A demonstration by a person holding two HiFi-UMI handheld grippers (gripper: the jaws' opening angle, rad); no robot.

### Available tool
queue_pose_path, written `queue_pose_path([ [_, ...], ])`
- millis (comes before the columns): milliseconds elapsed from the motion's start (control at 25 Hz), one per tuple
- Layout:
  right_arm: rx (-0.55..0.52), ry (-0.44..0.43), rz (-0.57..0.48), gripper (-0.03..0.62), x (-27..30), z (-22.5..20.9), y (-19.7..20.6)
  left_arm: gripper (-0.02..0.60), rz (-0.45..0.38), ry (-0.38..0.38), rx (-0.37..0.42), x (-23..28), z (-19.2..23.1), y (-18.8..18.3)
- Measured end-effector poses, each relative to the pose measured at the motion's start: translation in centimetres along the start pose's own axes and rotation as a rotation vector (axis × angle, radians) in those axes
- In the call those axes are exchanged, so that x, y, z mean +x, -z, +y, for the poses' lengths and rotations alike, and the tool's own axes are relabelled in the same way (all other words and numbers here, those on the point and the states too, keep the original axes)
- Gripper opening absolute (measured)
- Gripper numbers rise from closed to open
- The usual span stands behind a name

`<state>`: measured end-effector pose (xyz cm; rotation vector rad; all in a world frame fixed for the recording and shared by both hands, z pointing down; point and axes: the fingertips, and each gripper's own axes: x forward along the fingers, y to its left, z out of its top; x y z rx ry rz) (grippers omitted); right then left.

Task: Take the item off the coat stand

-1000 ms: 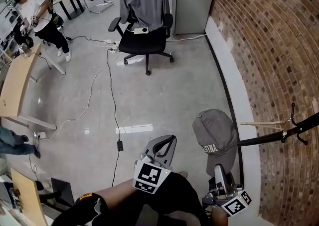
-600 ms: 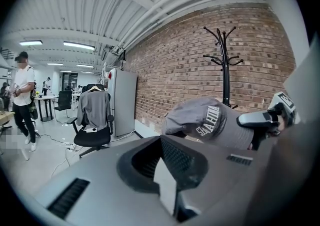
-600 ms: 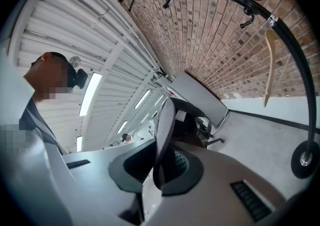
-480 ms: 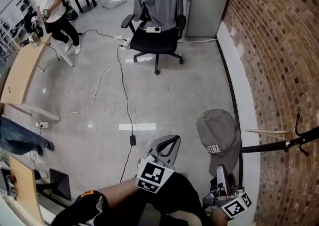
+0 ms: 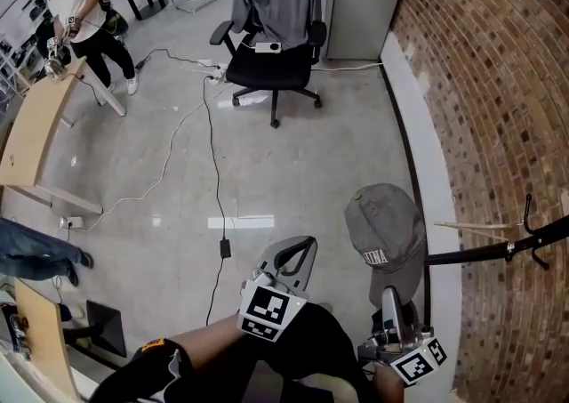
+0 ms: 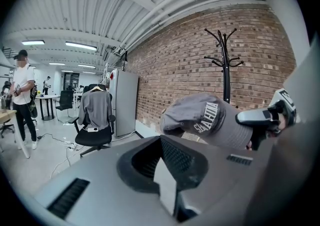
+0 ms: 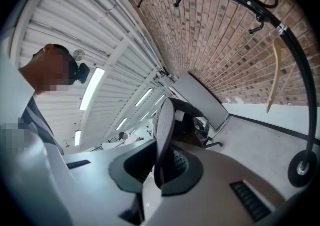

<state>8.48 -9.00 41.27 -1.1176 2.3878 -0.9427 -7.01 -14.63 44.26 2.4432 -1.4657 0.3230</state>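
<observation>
A grey cap [image 5: 384, 228] with white lettering hangs in the air beside the black coat stand [image 5: 484, 252], free of its hooks [image 5: 532, 230]. My right gripper [image 5: 391, 296] is shut on the cap's brim from below. In the right gripper view the brim [image 7: 164, 125] stands edge-on between the jaws [image 7: 160, 162], with the stand's pole [image 7: 280, 25] arching overhead. In the left gripper view the cap [image 6: 200, 119] and the right gripper [image 6: 265, 116] float before the stand [image 6: 226, 63]. My left gripper [image 5: 296, 256] sits shut and empty, left of the cap.
The brick wall [image 5: 498, 81] runs along the right. A wooden hanger piece [image 5: 471, 226] dangles from the stand. A black office chair with a grey sweater [image 5: 276, 19] stands far off, cables [image 5: 213, 152] cross the floor, and a person [image 5: 78, 14] stands by a wooden table [image 5: 36, 134].
The cap stays in my right gripper and sits a little higher and further from the stand's pole. The head view has swung slightly; the distant person has shifted.
</observation>
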Motion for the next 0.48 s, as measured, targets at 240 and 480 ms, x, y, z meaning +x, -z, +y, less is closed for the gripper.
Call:
queue_pose_path([
  [240, -0.004, -0.002, 0.008, 0.029, -0.1, 0.4, 0.3, 0.026, -0.002, -0.003, -0.003, -0.5, 0.1, 0.1],
  [480, -0.008, -0.001, 0.014, 0.029, -0.2, 0.9, 0.8, 0.026, -0.002, -0.005, -0.002, -1.3, 0.2, 0.3],
])
